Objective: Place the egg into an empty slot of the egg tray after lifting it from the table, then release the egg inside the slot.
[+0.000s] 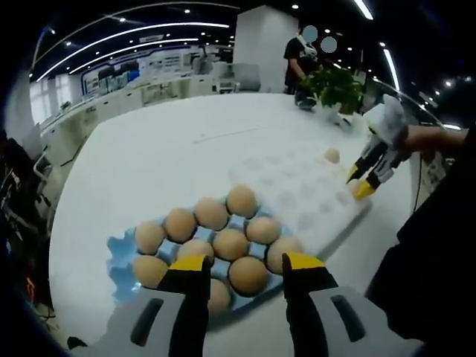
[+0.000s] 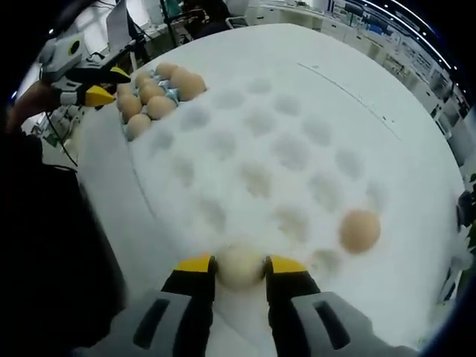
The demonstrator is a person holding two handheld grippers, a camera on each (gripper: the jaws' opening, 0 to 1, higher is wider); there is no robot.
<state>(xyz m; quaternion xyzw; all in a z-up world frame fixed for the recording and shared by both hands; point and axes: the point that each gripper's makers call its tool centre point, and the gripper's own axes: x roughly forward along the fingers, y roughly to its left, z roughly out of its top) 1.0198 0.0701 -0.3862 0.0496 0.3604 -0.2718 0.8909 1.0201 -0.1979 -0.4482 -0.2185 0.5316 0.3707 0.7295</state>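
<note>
The right tool [image 2: 240, 266] pinches a pale, smooth egg [image 2: 239, 265] over the dimpled white tray [image 2: 245, 149]; the left tool [image 1: 245, 269] gapes wide above brown eggs [image 1: 223, 242].

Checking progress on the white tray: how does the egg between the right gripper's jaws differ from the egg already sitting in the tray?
The held egg is pale, almost white; the seated egg is tan. The held egg is clamped between the right gripper jaws at the near edge of the white tray; the seated egg rests free in a slot, touched by nothing. Both look whole.

Right gripper [image 2: 239, 266] jaws clamped on an egg [image 2: 239, 265], left gripper [image 1: 245, 265] jaws apart
</note>
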